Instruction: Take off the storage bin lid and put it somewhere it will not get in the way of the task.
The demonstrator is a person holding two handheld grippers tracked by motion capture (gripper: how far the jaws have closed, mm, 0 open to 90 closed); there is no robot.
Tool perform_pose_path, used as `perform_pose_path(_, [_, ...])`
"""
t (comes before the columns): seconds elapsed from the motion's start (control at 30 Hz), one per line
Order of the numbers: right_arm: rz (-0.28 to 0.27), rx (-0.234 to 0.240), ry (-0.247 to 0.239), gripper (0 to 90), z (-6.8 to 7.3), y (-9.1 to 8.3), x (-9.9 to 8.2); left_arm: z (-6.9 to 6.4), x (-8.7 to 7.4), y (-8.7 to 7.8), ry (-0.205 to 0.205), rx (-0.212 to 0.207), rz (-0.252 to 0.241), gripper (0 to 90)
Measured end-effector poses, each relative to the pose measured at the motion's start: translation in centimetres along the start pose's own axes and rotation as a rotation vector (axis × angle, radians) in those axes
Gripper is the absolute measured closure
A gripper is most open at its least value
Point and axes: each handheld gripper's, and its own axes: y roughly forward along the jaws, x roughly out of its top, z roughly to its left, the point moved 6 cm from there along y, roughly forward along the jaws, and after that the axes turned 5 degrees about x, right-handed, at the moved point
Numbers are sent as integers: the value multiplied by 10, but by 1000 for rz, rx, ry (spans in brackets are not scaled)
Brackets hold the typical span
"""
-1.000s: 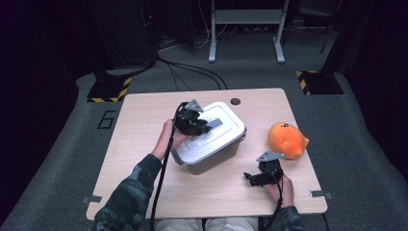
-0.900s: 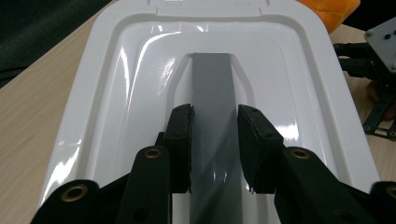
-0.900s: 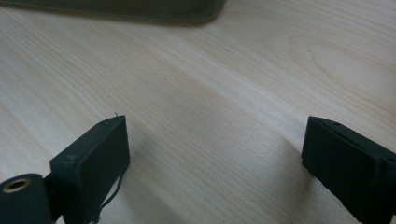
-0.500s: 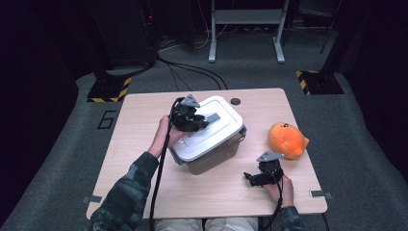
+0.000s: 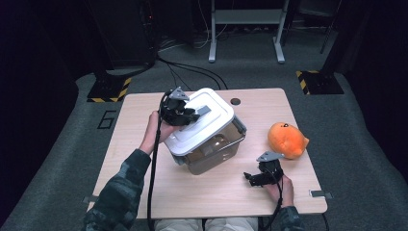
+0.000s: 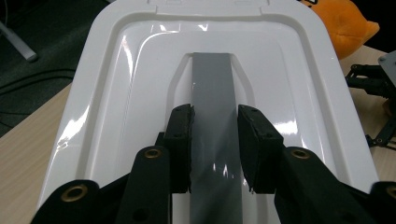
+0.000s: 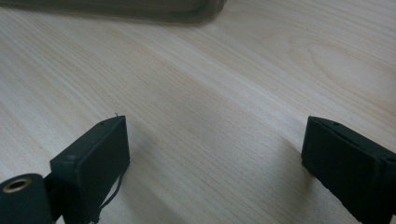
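One storage box, tilted on the desk, white lid on. Left gripper jaws pinch the lid's grey handle; removal judged barely begun. Right gripper jaws spread, idle; plush toy waiting alongside.

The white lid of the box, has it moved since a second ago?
Yes. The left gripper, shut on the grey handle, has raised the white lid; its left edge stands higher against the table.
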Motion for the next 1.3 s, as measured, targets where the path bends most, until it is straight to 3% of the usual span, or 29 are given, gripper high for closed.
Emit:
perform_pose_path(0.73, [-1, -1, 8, 75, 0, 0, 0, 43, -13, -35, -79, 107, -16, 666])
perform_pose_path(1.2, [-3, -2, 9, 79, 0, 0, 0, 75, -33, -55, -135, 172, -8, 666])
perform_pose_path(1.3, [-4, -4, 13, 80, 0, 0, 0, 82, -39, -58, -166, 188, -11, 666])
